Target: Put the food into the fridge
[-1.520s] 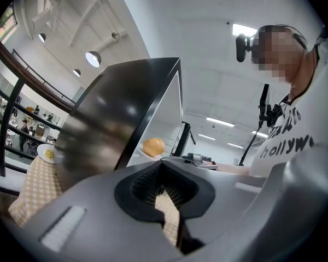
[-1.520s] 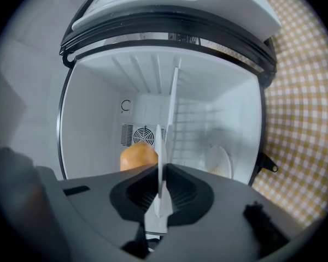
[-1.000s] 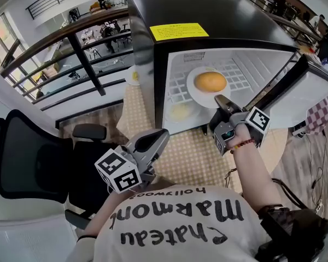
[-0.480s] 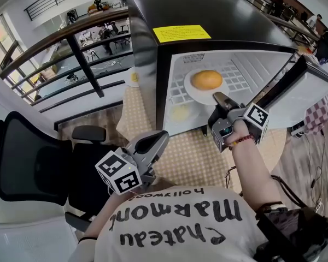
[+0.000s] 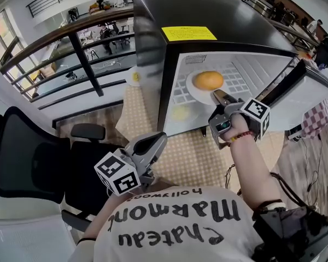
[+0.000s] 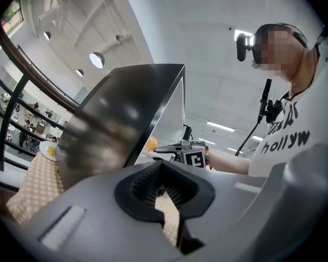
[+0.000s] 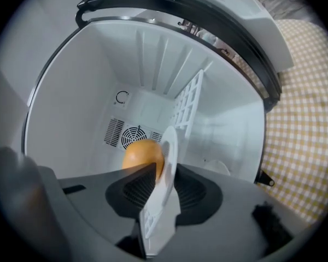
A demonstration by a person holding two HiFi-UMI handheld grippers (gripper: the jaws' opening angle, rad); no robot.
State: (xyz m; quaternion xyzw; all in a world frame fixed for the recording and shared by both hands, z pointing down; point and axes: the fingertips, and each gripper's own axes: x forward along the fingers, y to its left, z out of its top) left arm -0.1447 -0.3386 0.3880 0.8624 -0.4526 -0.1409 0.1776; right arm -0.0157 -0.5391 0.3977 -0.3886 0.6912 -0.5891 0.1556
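Note:
An orange bun (image 5: pixel 208 80) lies on a white plate (image 5: pixel 192 89) that rests on the wire shelf (image 7: pixel 187 105) inside the open fridge (image 5: pixel 218 15). My right gripper (image 5: pixel 218 97) reaches into the fridge at the plate's near rim. In the right gripper view the plate (image 7: pixel 168 146) stands edge-on between the jaws, which are opening, with dark gaps on both sides; the bun (image 7: pixel 143 156) sits just behind. My left gripper (image 5: pixel 157 140) hangs low near the person's chest, shut and empty, pointing toward the fridge (image 6: pixel 131 108).
The fridge door (image 5: pixel 309 89) swings open to the right. A second pale food item (image 5: pixel 180 112) lies on the fridge's lower level. A small plate (image 5: pixel 134 76) sits on the checkered cloth (image 5: pixel 191 152) left of the fridge. A black chair (image 5: pixel 27 157) and a railing (image 5: pixel 71 31) stand at left.
The plate with the bun has slid slightly deeper onto the shelf and my right gripper followed it in. The left gripper has stayed where it was.

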